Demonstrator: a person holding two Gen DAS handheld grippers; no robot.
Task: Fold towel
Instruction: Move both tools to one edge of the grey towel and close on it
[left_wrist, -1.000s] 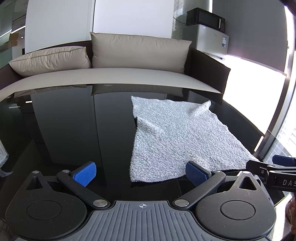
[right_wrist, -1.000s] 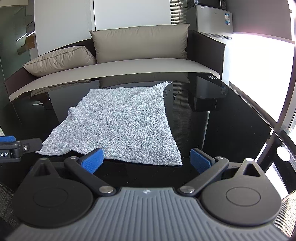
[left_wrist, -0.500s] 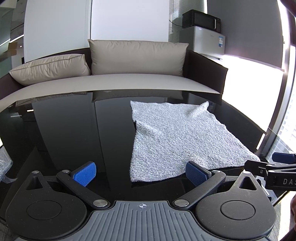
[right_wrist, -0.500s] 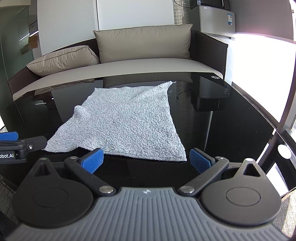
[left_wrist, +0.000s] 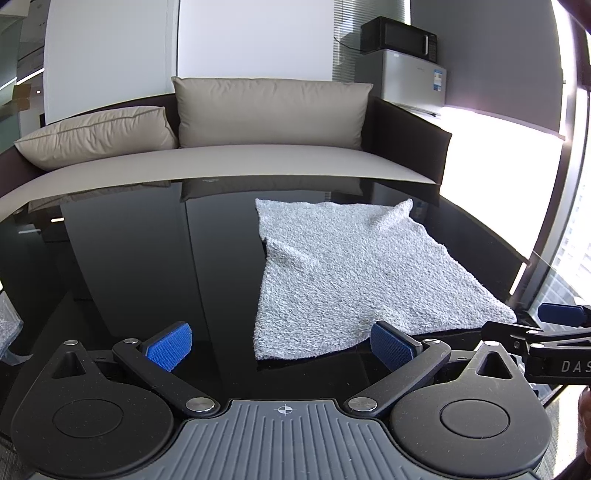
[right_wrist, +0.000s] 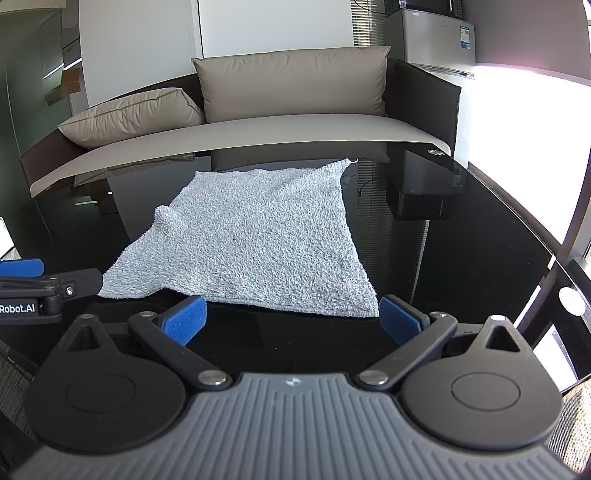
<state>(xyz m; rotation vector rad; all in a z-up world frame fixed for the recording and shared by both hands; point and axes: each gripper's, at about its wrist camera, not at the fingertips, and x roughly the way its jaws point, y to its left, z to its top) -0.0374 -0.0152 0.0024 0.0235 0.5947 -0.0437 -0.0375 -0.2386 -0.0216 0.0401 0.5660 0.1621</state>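
Light grey terry towel (left_wrist: 354, 273), spread nearly flat on glossy black glass table (left_wrist: 140, 266), one far corner puckered upward. Left gripper (left_wrist: 282, 343), blue-padded, wide open, empty, just short of towel's near edge. Right gripper (right_wrist: 291, 321), blue-padded, wide open, empty, likewise at towel's near edge. Beige cushioned sofa (right_wrist: 291, 88) beyond towel.

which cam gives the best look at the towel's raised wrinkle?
Right wrist view: the raised wrinkle stands out at the edge of the towel, unobstructed, against the black table. The left wrist view shows it as a shallower fold, and the left gripper finger overlaps the towel's near edge.
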